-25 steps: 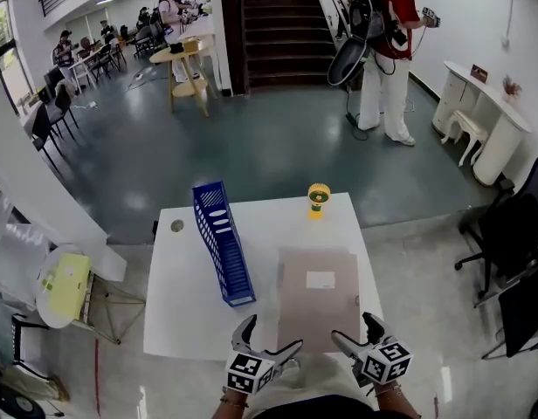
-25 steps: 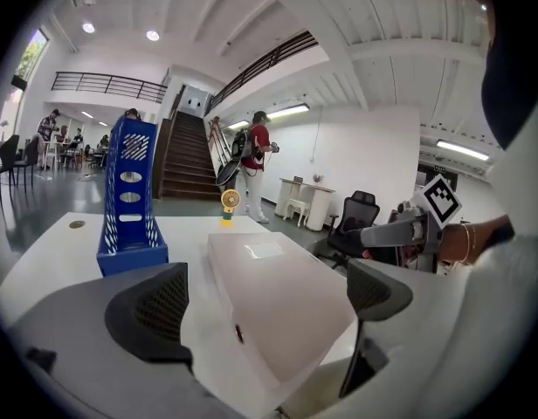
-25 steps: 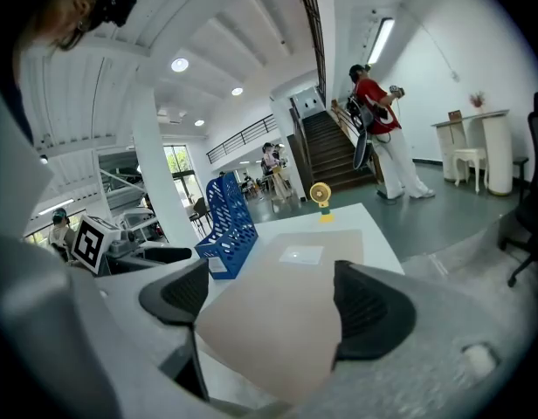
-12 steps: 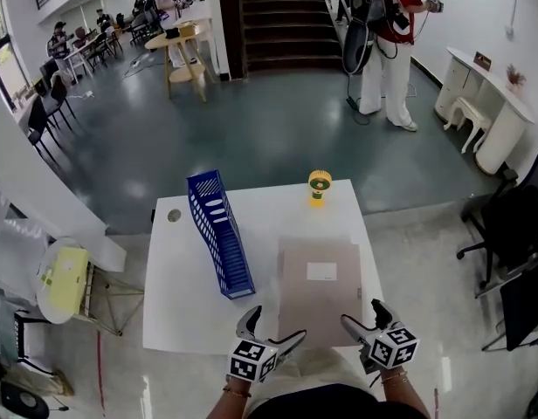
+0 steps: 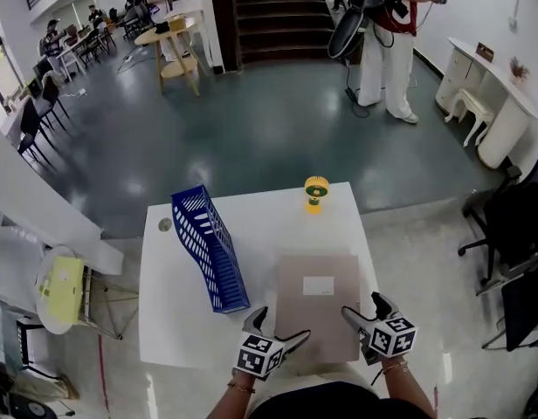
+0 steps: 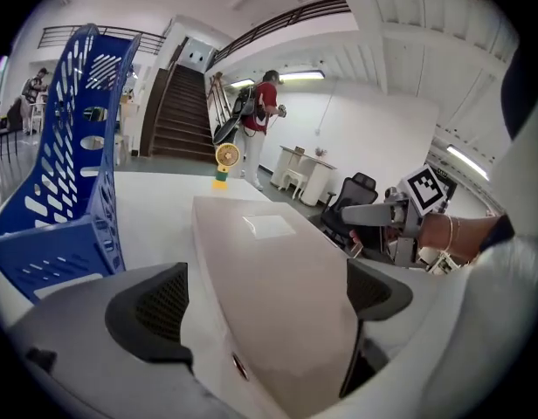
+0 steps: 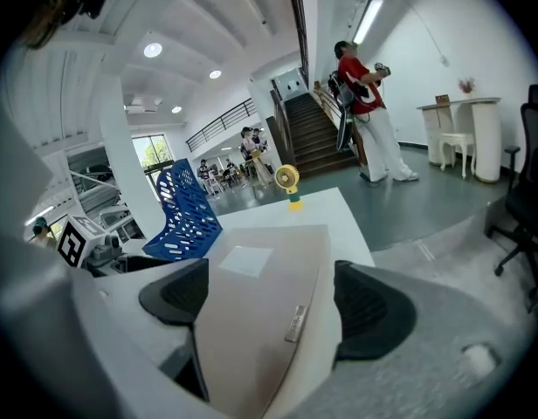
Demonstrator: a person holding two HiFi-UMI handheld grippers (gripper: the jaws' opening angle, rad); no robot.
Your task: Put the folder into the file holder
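Your folder (image 5: 319,308) is tan with a white label and lies flat on the table's (image 5: 177,321) near right side. Your blue slotted holder (image 5: 208,250) stands upright left of it, apart.

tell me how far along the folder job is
Nothing is finished yet: the file holder looks empty, and the folder lies flat on the table beside it. In hand: the left gripper and right gripper sit at the folder's near corners, jaws apart with its edge between them, not closed. Left to do: grip, lift, and slide the folder into the file holder.
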